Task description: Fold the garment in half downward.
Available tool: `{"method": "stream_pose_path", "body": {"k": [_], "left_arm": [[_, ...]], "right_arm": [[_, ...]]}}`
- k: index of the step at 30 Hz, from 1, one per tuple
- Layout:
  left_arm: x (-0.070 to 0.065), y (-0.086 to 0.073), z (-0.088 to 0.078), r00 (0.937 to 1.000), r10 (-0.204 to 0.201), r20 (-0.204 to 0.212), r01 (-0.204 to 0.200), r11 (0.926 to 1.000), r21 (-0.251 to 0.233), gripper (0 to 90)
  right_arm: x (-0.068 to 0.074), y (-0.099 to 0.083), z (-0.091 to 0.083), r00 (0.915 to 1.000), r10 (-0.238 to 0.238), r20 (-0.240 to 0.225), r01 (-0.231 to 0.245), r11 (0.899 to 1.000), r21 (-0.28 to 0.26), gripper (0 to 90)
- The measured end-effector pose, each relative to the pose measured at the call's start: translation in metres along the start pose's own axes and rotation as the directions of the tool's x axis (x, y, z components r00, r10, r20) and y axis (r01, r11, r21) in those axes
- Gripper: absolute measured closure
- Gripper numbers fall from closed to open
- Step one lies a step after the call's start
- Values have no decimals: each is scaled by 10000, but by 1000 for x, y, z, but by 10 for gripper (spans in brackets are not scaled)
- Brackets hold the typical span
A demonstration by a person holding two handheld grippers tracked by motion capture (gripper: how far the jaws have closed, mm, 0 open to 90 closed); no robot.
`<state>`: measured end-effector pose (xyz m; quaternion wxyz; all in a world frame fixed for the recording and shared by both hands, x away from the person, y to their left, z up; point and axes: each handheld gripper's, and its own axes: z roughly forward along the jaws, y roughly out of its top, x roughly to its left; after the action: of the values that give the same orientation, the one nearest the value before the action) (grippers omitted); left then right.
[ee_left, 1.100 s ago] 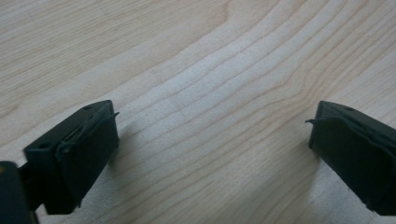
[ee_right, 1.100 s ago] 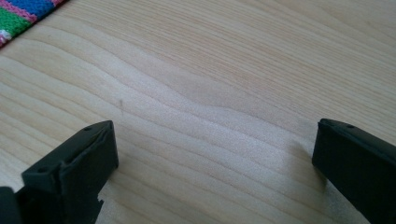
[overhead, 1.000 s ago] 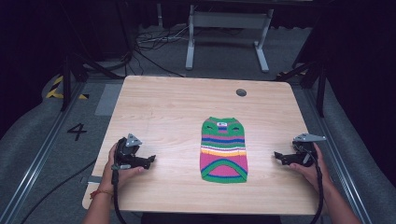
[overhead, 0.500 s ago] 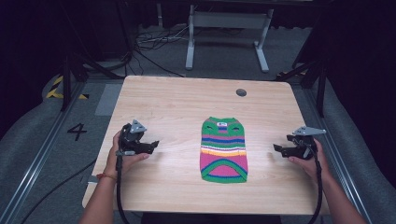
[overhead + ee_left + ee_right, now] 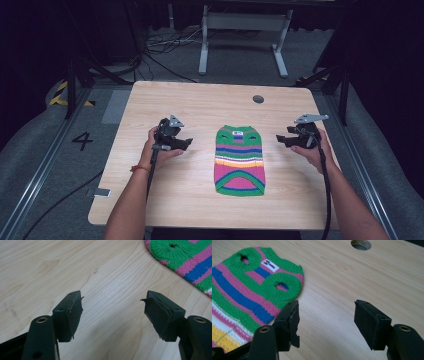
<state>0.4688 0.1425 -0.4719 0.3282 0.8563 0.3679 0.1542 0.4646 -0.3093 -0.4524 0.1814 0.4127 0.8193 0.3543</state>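
Observation:
A small knitted sweater point(image 5: 239, 159) with green, pink, blue, white and yellow stripes lies flat on the wooden table point(image 5: 210, 110), its neck end away from me. My left gripper point(image 5: 186, 144) hovers open to the left of it, a hand's width from its edge; the left gripper view catches one green armhole point(image 5: 175, 247) at the top right beyond that gripper point(image 5: 112, 307). On the other side my right gripper point(image 5: 279, 139) is open too, and in the right gripper view point(image 5: 327, 315) its jaws stand just beside the sweater's armholes and white label point(image 5: 270, 265).
A round cable hole point(image 5: 258, 99) sits in the table near the far edge, seen as well past the right jaws point(image 5: 361, 244). Beyond the table stand a grey metal frame point(image 5: 242, 22) and loose cables on the floor. Rails run along both sides.
Both hands have moved forward and inward toward the sweater. The left gripper has travelled farther, from the table's left part toward the sweater's left edge.

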Motion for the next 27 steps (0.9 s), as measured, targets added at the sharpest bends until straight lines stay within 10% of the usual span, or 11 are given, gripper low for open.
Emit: {"method": "stream_pose_path", "body": {"k": [14,27], "left_arm": [[-19,43,36,9962,-6,871,58,9982,-595,341],[-34,67,70,9978,171,642,-154,9995,-266,479]], "right_arm": [[16,24,37,9983,-505,-284,508,9987,70,410],[20,35,71,9979,-523,-378,541,9973,492,500]]}}
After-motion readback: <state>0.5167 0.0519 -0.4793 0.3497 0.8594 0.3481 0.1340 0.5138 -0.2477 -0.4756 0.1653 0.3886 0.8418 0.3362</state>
